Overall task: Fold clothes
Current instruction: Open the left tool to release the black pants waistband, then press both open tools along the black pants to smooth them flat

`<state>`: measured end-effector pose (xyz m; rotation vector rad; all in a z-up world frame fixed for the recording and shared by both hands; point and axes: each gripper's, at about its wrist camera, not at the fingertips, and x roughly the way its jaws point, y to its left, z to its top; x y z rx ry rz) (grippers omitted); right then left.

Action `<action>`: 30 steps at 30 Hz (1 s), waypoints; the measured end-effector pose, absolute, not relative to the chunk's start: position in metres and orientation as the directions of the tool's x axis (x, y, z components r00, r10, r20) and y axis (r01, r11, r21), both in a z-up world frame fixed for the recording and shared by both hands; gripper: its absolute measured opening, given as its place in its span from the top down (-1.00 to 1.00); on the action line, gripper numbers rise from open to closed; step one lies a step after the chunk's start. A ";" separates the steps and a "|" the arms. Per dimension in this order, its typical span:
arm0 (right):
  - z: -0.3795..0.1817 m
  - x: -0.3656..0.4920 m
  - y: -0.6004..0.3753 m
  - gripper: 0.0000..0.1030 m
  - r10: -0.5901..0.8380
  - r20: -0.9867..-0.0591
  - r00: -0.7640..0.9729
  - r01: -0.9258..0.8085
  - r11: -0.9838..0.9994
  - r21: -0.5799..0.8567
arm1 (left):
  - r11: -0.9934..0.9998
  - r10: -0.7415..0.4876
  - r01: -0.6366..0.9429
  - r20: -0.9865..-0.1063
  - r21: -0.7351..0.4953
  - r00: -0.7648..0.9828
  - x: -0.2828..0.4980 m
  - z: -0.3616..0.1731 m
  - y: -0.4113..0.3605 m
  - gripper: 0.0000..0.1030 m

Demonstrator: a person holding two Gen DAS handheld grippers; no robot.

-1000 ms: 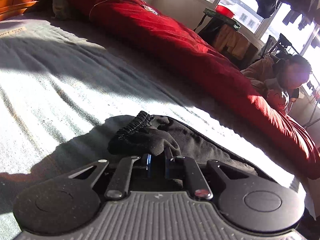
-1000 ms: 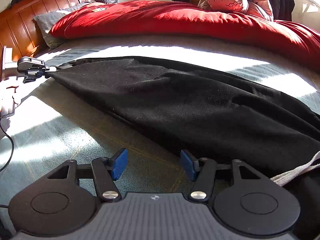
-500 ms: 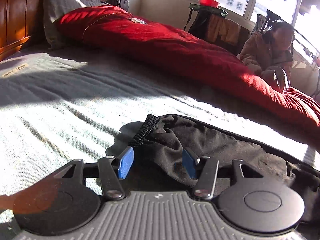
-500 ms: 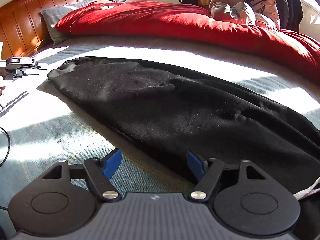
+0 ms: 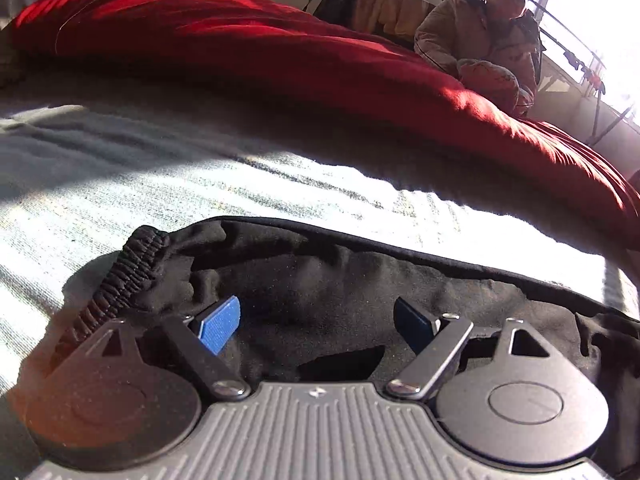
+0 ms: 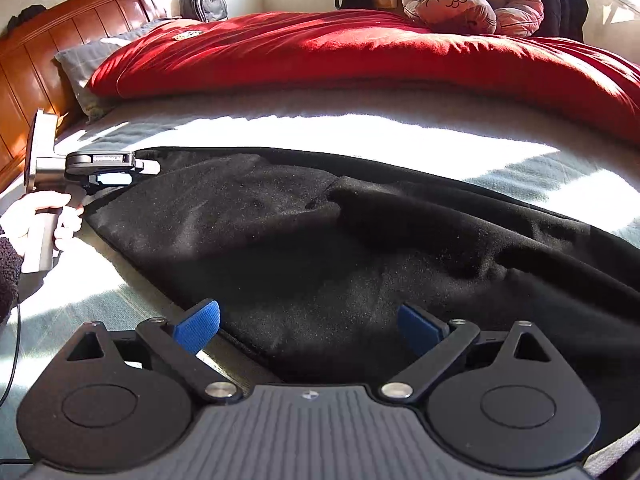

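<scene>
Black fleece-like cloth garment (image 6: 320,240): matt, napped, with a ribbed gathered elastic waistband (image 5: 120,280). Pale grey-blue woven bed cover (image 5: 120,168): coarse, ribbed texture. Red quilt (image 6: 360,52): soft cloth with a slight sheen in the sun. Orange-brown wooden headboard (image 6: 60,32): polished, glossy. Left gripper (image 5: 316,320) and right gripper (image 6: 308,322): matt black speckled plastic bodies, ridged grey centre plates, bright metal screws, blue textured finger pads (image 6: 198,326).
</scene>
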<state>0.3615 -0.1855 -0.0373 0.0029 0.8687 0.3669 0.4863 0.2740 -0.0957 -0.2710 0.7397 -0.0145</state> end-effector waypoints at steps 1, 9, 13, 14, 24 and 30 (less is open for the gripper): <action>-0.040 0.361 -0.188 -0.90 0.305 -0.752 0.585 -0.303 0.942 0.147 | 0.965 -0.098 -0.094 -0.669 -0.245 0.737 0.494 -0.097 0.280 -0.64; -0.048 0.361 -0.206 -0.91 0.274 -0.765 0.583 -0.224 0.959 0.173 | 0.978 -0.046 -0.110 -0.703 -0.175 0.710 0.521 -0.078 0.286 -0.63; -0.048 0.358 -0.203 -0.93 0.284 -0.760 0.584 -0.243 0.955 0.171 | 0.974 -0.193 0.057 -0.674 -0.220 0.713 0.485 -0.062 0.260 -0.65; -0.048 0.359 -0.201 -0.94 0.287 -0.758 0.586 -0.248 0.954 0.169 | 0.968 -0.232 0.100 -0.666 -0.230 0.709 0.475 -0.059 0.253 -0.69; -0.046 0.369 -0.205 -0.97 0.262 -0.753 0.604 -0.231 0.961 0.149 | 0.993 -0.042 0.111 -0.764 0.038 0.644 0.452 -0.083 0.222 -0.68; -0.031 0.405 -0.233 -1.00 0.212 -0.706 0.676 -0.119 0.977 0.180 | 0.975 -0.181 0.218 -0.725 -0.044 0.664 0.433 -0.070 0.208 -0.71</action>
